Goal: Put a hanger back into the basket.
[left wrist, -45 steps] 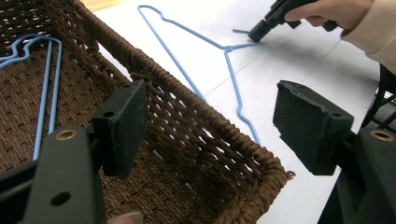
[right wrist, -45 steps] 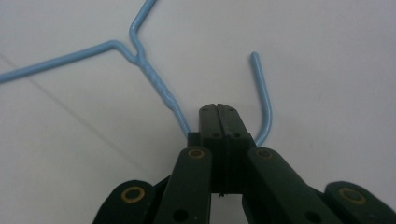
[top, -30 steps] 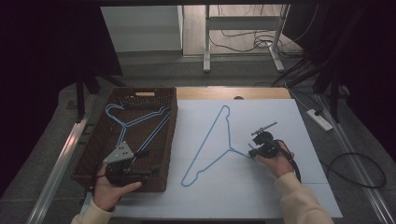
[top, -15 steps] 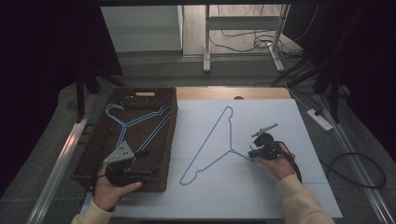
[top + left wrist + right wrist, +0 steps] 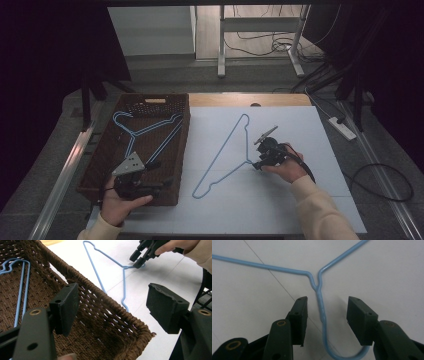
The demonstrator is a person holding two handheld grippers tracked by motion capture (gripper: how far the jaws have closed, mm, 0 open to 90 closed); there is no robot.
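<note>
Near the surface's middle, the right gripper [image 5: 325,315] has just spread its jaws, releasing the hanger [image 5: 320,293]; next, retreat. Left gripper [image 5: 112,310] jaws gape over the basket [image 5: 107,315].

The high view looks down from above; each gripper view peers closely along its jaws, sharing the blue hanger [image 5: 321,307].

Legible text, labels, brands, numbers, signs: none found. Wicker basket [image 5: 181,131]: no tag or lettering visible. Blue wire hanger [image 5: 227,150] on the white sheet: unmarked. Gripper bodies and jaws: plain black, no readable print, though the high view is perhaps too dim and small to show fine marking.
</note>
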